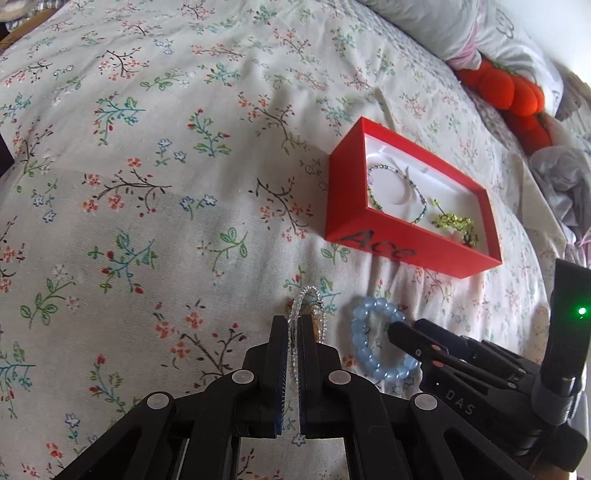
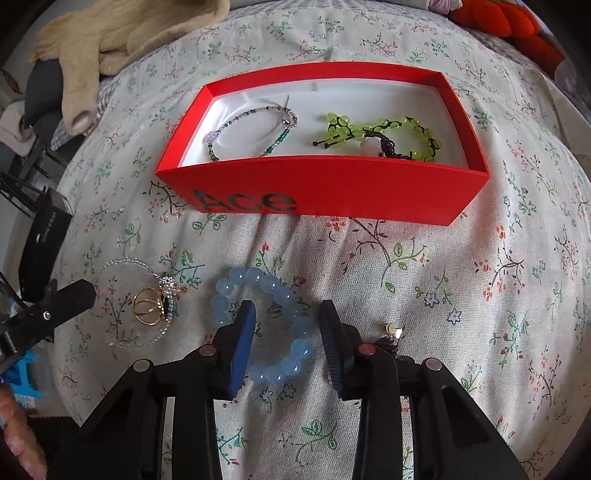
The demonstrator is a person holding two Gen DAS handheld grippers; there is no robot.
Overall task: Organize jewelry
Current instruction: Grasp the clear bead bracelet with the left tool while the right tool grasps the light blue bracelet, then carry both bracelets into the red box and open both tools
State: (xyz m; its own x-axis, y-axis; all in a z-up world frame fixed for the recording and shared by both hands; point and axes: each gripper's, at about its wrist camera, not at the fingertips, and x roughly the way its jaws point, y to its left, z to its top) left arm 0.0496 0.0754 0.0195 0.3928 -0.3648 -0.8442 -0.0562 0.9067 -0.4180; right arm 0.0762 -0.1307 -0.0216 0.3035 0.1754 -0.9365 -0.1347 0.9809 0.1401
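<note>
A red box (image 1: pixel 388 245) (image 2: pixel 332 192) marked "Ace" lies on the floral bedspread. It holds a thin multicolour bead bracelet (image 1: pixel 397 192) (image 2: pixel 255 129) and a green bead bracelet (image 1: pixel 458 225) (image 2: pixel 388 134). My left gripper (image 1: pixel 294 325) is shut on a clear crystal bracelet (image 1: pixel 308 295) (image 2: pixel 122 299), which lies with gold rings (image 2: pixel 147 312). My right gripper (image 2: pixel 286 314) is open around one side of a blue bead bracelet (image 2: pixel 258 325) (image 1: pixel 373 343); it shows in the left wrist view (image 1: pixel 397 326).
A small earring (image 2: pixel 393 330) lies right of my right fingers. A black box (image 2: pixel 44 236) sits at the bed's left edge. A beige knit garment (image 2: pixel 110 40) lies far left, an orange plush toy (image 1: pixel 517 96) (image 2: pixel 509 22) far right.
</note>
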